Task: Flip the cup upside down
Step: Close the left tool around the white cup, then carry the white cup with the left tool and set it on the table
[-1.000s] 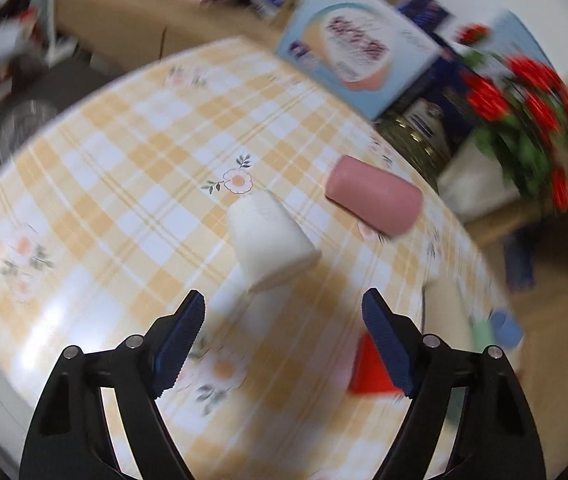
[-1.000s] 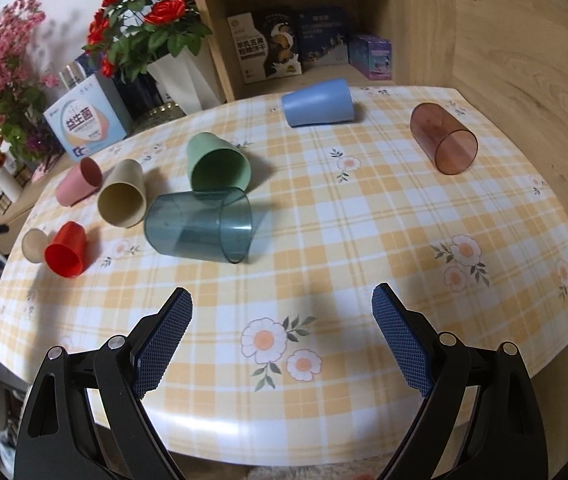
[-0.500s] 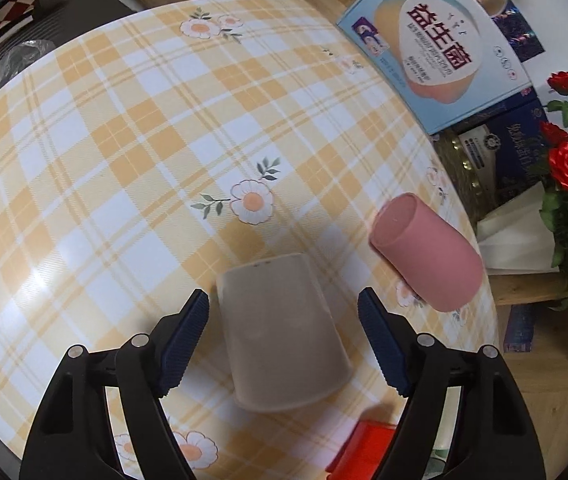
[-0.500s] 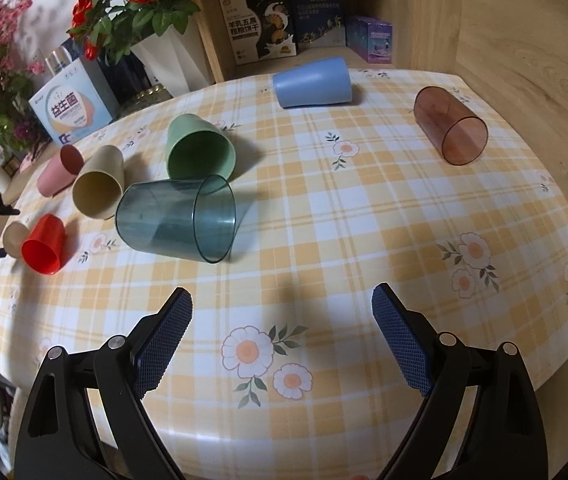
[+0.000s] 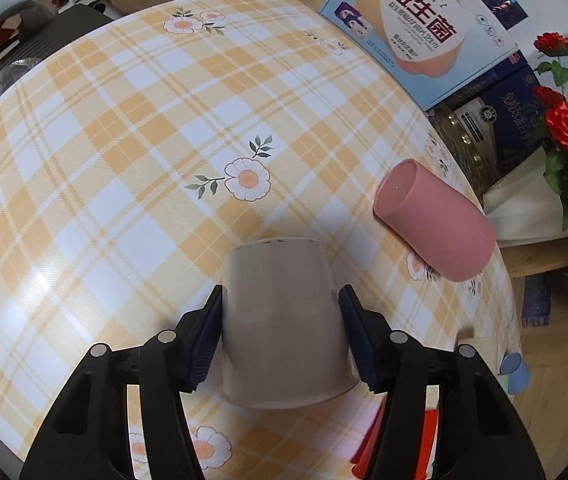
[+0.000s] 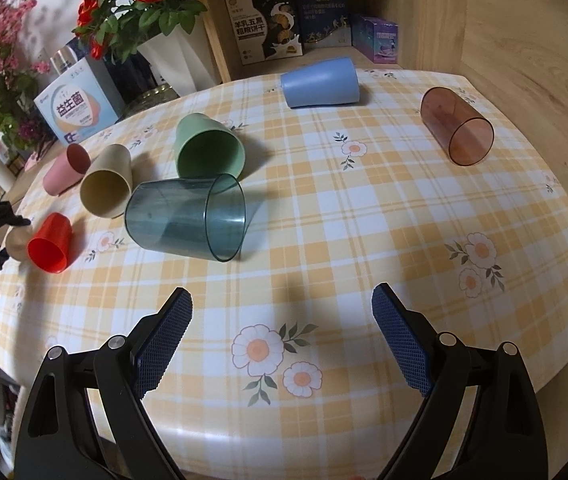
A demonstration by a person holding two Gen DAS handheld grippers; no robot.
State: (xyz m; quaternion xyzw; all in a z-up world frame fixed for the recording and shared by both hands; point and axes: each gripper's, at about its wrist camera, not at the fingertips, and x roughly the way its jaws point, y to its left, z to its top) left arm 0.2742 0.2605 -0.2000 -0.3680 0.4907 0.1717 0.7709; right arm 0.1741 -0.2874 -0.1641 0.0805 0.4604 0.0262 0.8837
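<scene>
A pale beige cup (image 5: pixel 284 320) lies on its side on the checked tablecloth (image 5: pixel 123 160), its base away from me and its rim toward the camera. My left gripper (image 5: pixel 281 300) is shut on this cup, one blue pad on each side of its wall. In the right wrist view the same cup (image 6: pixel 17 242) is a small beige patch at the far left, behind the red cup (image 6: pixel 49 242). My right gripper (image 6: pixel 281 304) is open and empty above the table's near edge.
Several more cups lie on their sides: pink (image 5: pixel 436 220), tan (image 6: pixel 105 186), green (image 6: pixel 207 148), teal see-through (image 6: pixel 185 216), blue (image 6: pixel 320 84), brown see-through (image 6: pixel 456 126). Boxes (image 5: pixel 416 28) and a vase of red roses (image 6: pixel 139 4) stand past the table's far edge.
My left gripper has moved forward around the beige cup and closed on its sides. My right gripper has stayed open with only a small shift of view.
</scene>
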